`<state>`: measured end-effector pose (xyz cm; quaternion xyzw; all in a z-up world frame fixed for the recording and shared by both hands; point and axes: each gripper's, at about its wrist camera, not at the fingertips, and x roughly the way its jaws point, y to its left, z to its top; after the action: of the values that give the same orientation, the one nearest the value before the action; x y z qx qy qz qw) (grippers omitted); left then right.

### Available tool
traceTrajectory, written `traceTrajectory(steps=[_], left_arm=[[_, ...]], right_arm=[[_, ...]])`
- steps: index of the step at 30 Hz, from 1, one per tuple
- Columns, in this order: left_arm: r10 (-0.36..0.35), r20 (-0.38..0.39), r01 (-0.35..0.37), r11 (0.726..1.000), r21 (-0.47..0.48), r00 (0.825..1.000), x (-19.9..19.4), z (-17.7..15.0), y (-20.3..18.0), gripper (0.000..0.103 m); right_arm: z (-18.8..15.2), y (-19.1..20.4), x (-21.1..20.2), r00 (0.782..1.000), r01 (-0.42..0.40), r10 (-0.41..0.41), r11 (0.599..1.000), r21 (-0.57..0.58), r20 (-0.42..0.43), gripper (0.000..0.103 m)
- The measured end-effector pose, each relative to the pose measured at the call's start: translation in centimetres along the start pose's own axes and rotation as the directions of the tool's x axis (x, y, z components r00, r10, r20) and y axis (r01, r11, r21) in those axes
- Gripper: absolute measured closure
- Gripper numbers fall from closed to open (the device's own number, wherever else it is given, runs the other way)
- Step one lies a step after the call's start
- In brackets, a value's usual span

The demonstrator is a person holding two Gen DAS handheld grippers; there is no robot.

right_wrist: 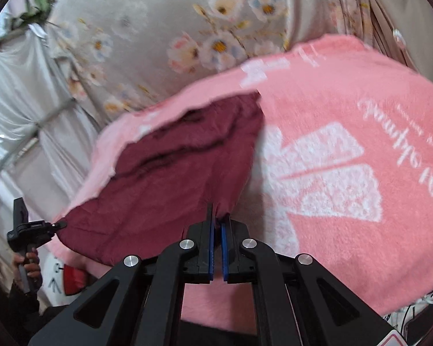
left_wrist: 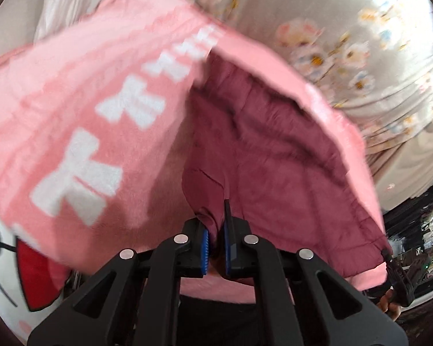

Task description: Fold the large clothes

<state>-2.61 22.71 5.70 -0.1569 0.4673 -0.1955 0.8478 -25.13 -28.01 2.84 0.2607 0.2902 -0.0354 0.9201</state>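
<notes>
Left tool [left_wrist: 215, 240] was clamped on a maroon garment [left_wrist: 274, 155] hem; right tool [right_wrist: 217, 236] likewise pinched it, lifted above the floral bed [right_wrist: 147, 43] with a pink towel [right_wrist: 346, 150]. Soft, light, floppy; best held at corners.

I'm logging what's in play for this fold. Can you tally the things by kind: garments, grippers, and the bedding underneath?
Garments: 1, the pink fleece garment with white bow prints and dark maroon lining, lifted.
Grippers: 2, the black left gripper and black right gripper, each with jaws shut on the maroon lining.
Bedding: 1, the beige floral bedsheet.
Total: 4
</notes>
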Motion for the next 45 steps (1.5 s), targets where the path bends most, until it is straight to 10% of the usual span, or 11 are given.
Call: traceTrajectory(steps=[7,18,27,37,45], left_arm=[[-0.05,0.267,0.025,0.995,0.095,0.963,-6.2,6.0,-5.3,0.097],[0.064,0.333,-0.099,0.991,0.087,0.941,2.9,19.8,-9.6,0.097],[0.266,0.266,-0.301,0.949,0.097,0.926,16.6,27.6,-10.1,0.097],[0.419,0.114,-0.431,0.893,0.126,0.901,29.9,28.0,-6.7,0.097],[0.422,0.01,-0.422,0.904,0.074,0.906,34.9,27.0,-2.7,0.089]], right_arm=[[7.6,4.5,-4.2,0.958,0.025,-0.001,0.997,-0.078,0.288,0.1],[21.5,6.8,6.9,0.917,0.127,-0.1,0.991,-0.045,0.386,0.1],[27.9,4.4,21.0,0.936,0.253,-0.246,0.967,0.004,0.251,0.1],[26.7,-1.4,33.6,0.944,0.326,-0.328,0.943,0.06,0.028,0.1],[25.0,-4.1,38.0,0.947,0.316,-0.307,0.943,0.105,-0.09,0.1]])
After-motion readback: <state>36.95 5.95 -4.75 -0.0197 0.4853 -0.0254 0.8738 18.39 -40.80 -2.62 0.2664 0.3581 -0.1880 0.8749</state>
